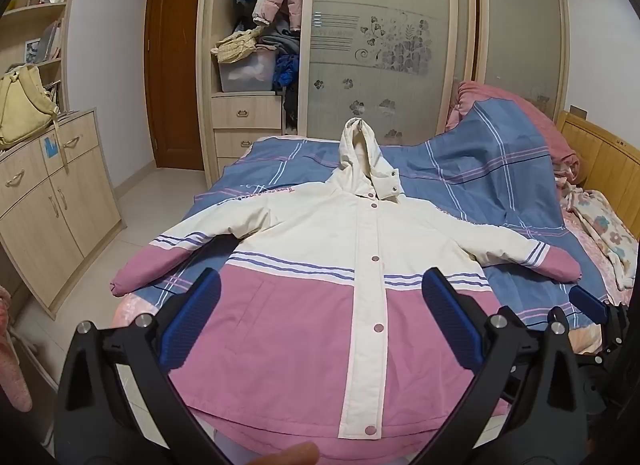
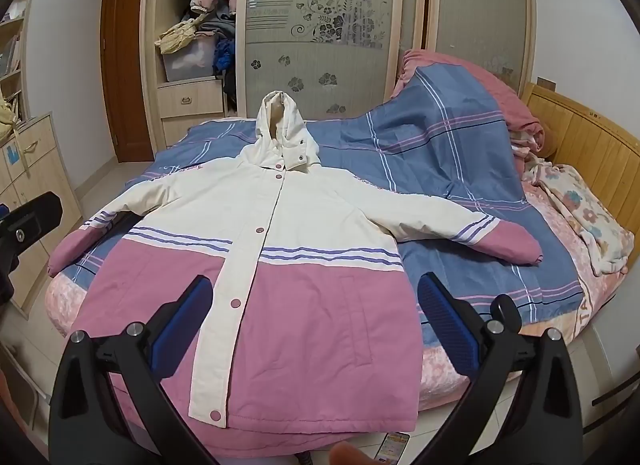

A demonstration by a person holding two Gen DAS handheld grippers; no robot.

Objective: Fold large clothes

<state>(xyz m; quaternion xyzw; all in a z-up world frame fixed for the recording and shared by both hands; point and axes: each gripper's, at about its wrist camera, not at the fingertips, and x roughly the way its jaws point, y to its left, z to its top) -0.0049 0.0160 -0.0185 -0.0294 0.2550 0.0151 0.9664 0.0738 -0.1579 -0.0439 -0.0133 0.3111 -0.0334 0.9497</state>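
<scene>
A cream and pink hooded jacket [image 1: 320,233] lies flat, front up and snapped shut, on the bed, sleeves spread to both sides and hood pointing away. It also shows in the right wrist view [image 2: 280,217]. My left gripper [image 1: 320,317] is open and empty, hovering above the jacket's pink lower half near the hem. My right gripper [image 2: 312,321] is open and empty above the jacket's lower right part. The right gripper's blue pad shows at the right edge of the left wrist view [image 1: 588,305].
The bed carries a blue plaid sheet [image 1: 480,169], with a heaped quilt [image 2: 460,113] and a floral blanket [image 2: 584,217] at the right by the wooden headboard [image 2: 592,141]. A wardrobe [image 1: 380,45] stands behind, a cabinet [image 1: 52,201] at left. A phone [image 2: 394,445] lies on the floor.
</scene>
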